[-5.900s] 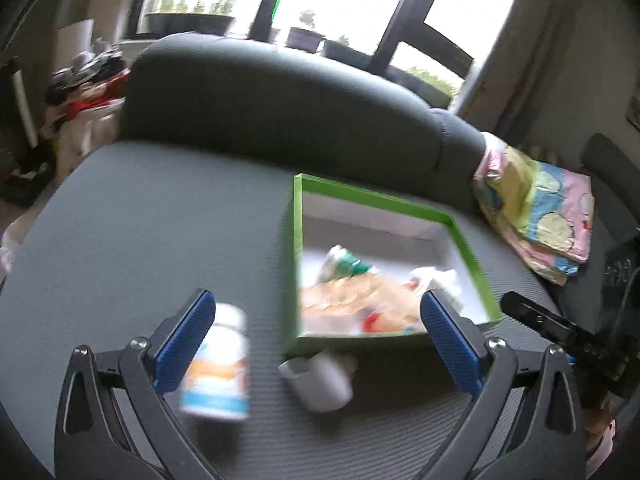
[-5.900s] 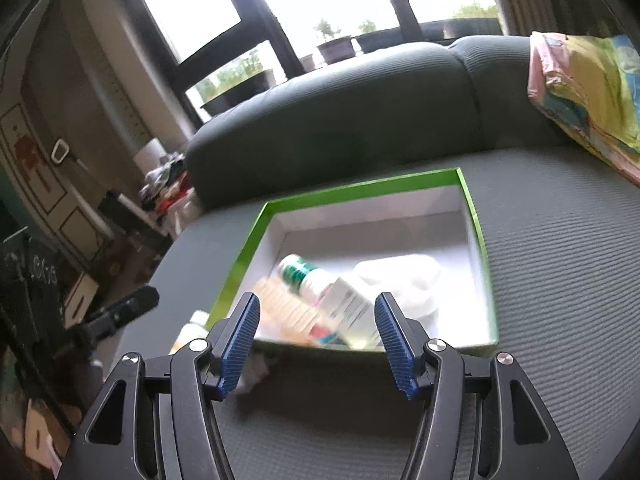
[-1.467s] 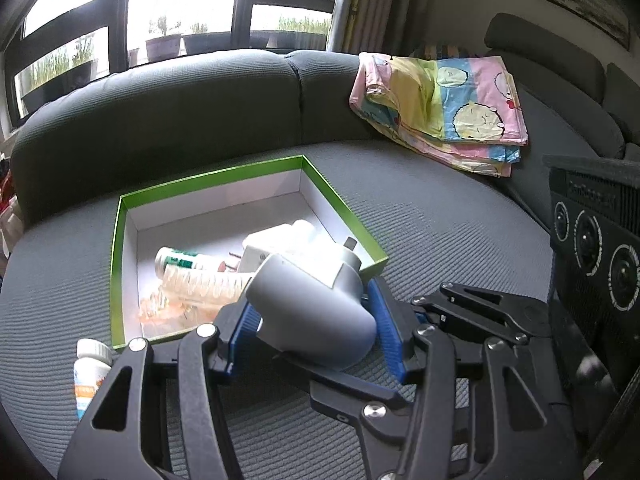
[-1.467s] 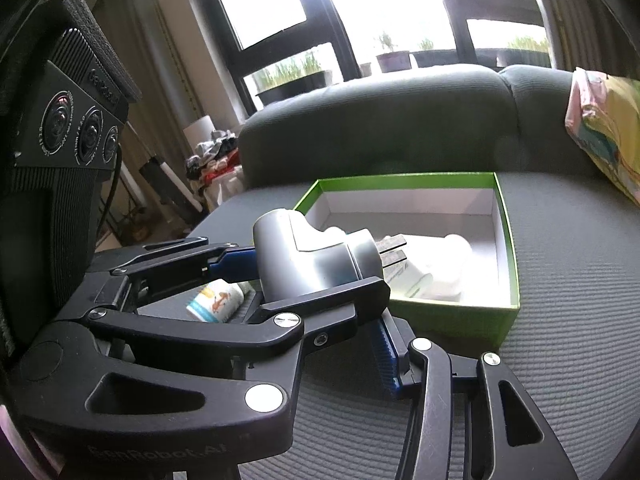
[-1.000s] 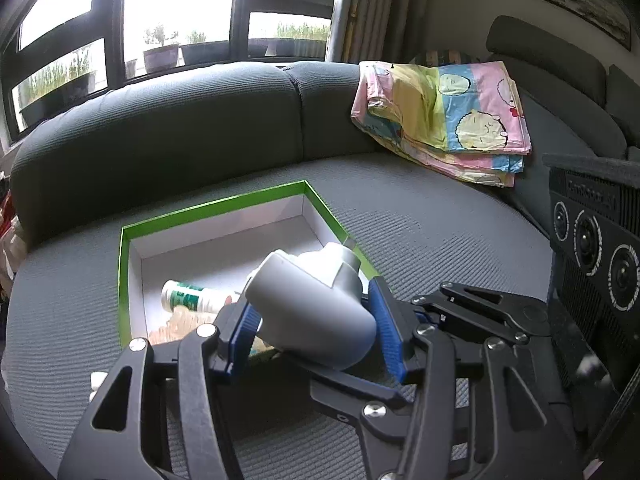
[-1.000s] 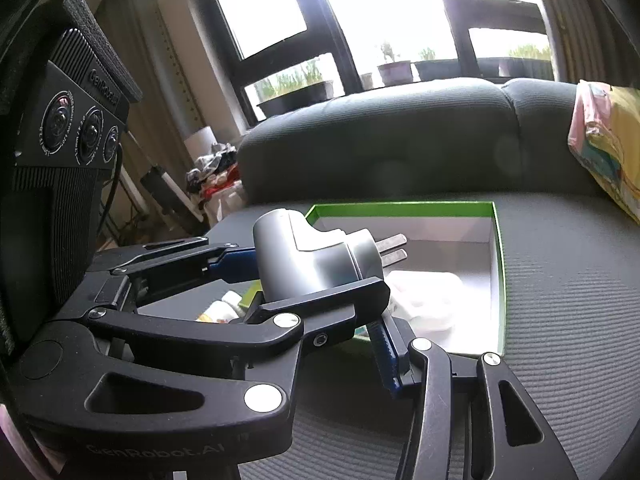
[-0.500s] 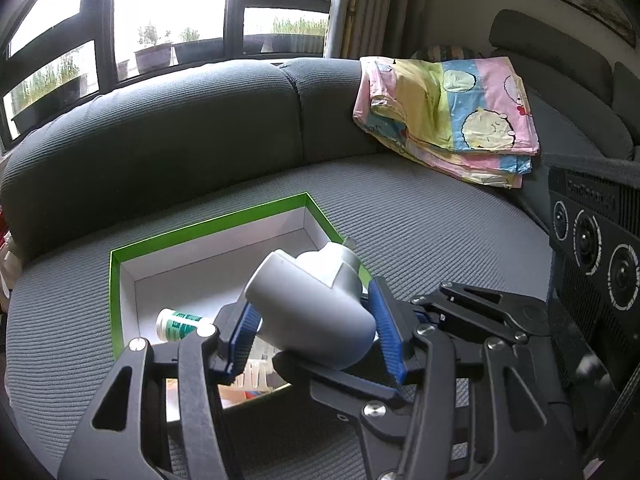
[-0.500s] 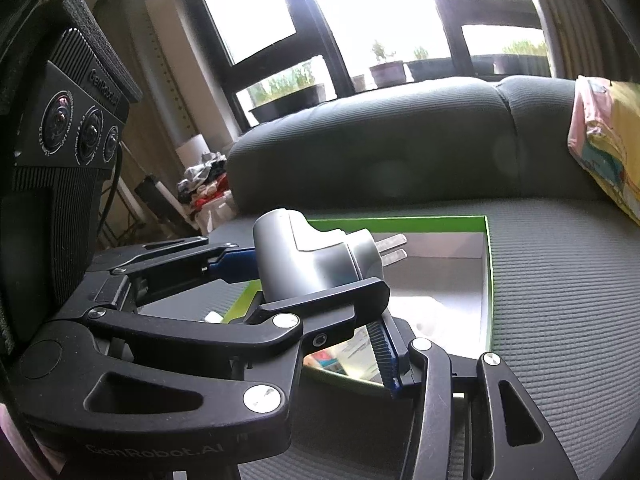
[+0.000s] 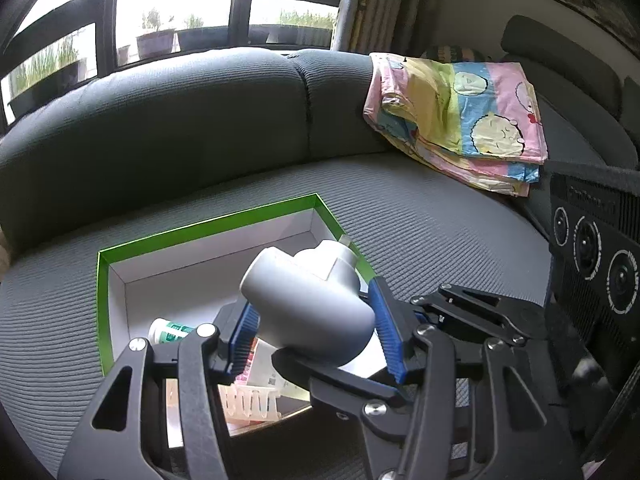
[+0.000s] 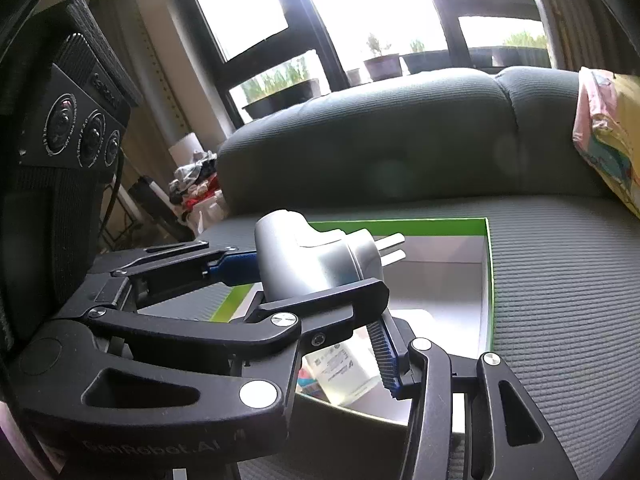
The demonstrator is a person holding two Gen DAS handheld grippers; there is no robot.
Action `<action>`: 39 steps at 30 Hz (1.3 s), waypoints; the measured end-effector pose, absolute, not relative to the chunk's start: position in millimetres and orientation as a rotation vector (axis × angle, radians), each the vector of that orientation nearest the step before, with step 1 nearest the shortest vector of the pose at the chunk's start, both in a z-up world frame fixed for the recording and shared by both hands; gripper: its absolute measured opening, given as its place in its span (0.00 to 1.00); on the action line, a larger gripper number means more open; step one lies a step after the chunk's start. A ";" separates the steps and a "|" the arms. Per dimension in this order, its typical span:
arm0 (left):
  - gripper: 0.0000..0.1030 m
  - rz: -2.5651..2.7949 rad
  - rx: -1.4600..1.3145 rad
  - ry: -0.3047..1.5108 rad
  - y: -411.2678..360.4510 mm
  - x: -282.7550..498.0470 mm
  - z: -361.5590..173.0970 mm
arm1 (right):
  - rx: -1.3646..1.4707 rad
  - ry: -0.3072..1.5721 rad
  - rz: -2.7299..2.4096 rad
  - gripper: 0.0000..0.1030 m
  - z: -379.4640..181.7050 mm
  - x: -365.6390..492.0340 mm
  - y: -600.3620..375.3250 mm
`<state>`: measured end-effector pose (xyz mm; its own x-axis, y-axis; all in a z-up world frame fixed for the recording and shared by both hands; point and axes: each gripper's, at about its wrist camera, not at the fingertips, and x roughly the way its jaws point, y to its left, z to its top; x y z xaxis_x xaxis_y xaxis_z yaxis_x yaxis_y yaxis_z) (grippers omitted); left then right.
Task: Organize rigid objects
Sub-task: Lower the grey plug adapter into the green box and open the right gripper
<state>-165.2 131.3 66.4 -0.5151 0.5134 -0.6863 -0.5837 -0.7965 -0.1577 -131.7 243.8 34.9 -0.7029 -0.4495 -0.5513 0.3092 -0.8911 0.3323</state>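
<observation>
My left gripper (image 9: 316, 336) is shut on a grey plug adapter (image 9: 308, 308) and holds it above the green-rimmed white box (image 9: 208, 228) on the sofa seat. The adapter (image 10: 312, 260) also shows in the right wrist view with its prongs pointing over the box (image 10: 486, 280). My right gripper (image 10: 320, 360) sits right beside the left one; one blue pad (image 10: 384, 356) shows, the other is hidden behind the left gripper's arm. Inside the box lie a green-capped bottle (image 9: 170, 330), a white packet (image 10: 344, 372) and a pink ridged item (image 9: 248, 402).
A folded colourful blanket (image 9: 460, 120) lies on the sofa at the right. The grey sofa backrest (image 9: 180, 120) curves behind the box. Clutter (image 10: 192, 192) sits past the sofa's left end, below large windows.
Both grippers have moved forward together with the adapter, now over the box's near part. The small white bottle outside the box has dropped out of view.
</observation>
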 end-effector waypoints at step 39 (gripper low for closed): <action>0.50 2.195 -1.233 -0.145 93.6 -218.6 9.3 | 1.187 -0.241 -2.499 0.49 -14.3 -183.3 221.2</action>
